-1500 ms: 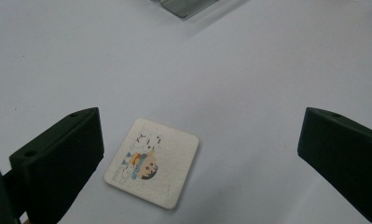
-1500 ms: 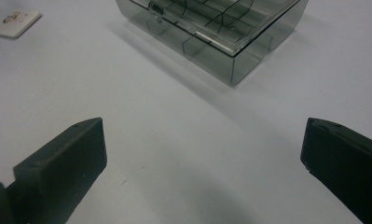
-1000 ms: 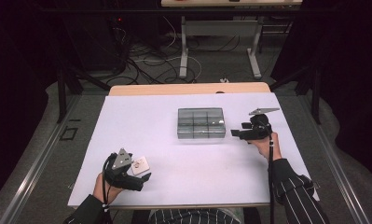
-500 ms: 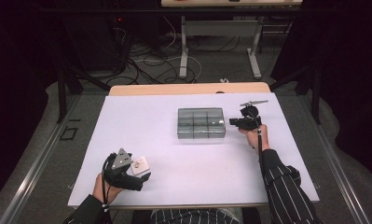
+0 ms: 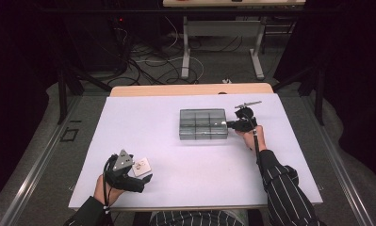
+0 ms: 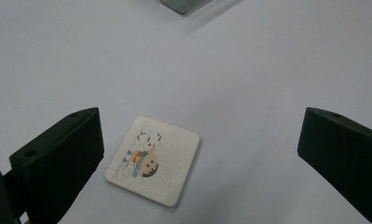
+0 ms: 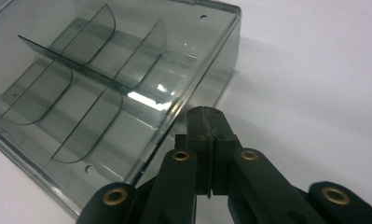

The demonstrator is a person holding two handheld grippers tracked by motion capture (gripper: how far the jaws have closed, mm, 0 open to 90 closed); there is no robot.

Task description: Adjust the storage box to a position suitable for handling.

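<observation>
A clear smoky plastic box (image 5: pixel 203 124) with several divided compartments sits on the white tabletop (image 5: pixel 152 122), right of centre. My right gripper (image 5: pixel 230 124) lies at the box's right side, pointing left at it. In the right gripper view its jaws (image 7: pixel 207 119) are shut with nothing between them, their tip beside the wall of the box (image 7: pixel 104 79). My left gripper (image 5: pixel 141 170) rests near the front left edge, open. A small white card (image 6: pixel 153 158) with a cartoon picture lies flat between its jaws (image 6: pixel 201 116), nearer one jaw and untouched.
A corner of the box (image 6: pixel 183 4) peeks in at the top of the left gripper view. Behind the white top runs a wooden table edge (image 5: pixel 190 89). Beyond it, cables and desk legs (image 5: pixel 185 47) stand on the floor. A striped sleeve (image 5: pixel 282 188) crosses the front right.
My right hand has moved left and away from the person, up to the box's right side. The left gripper and the card have stayed put.
</observation>
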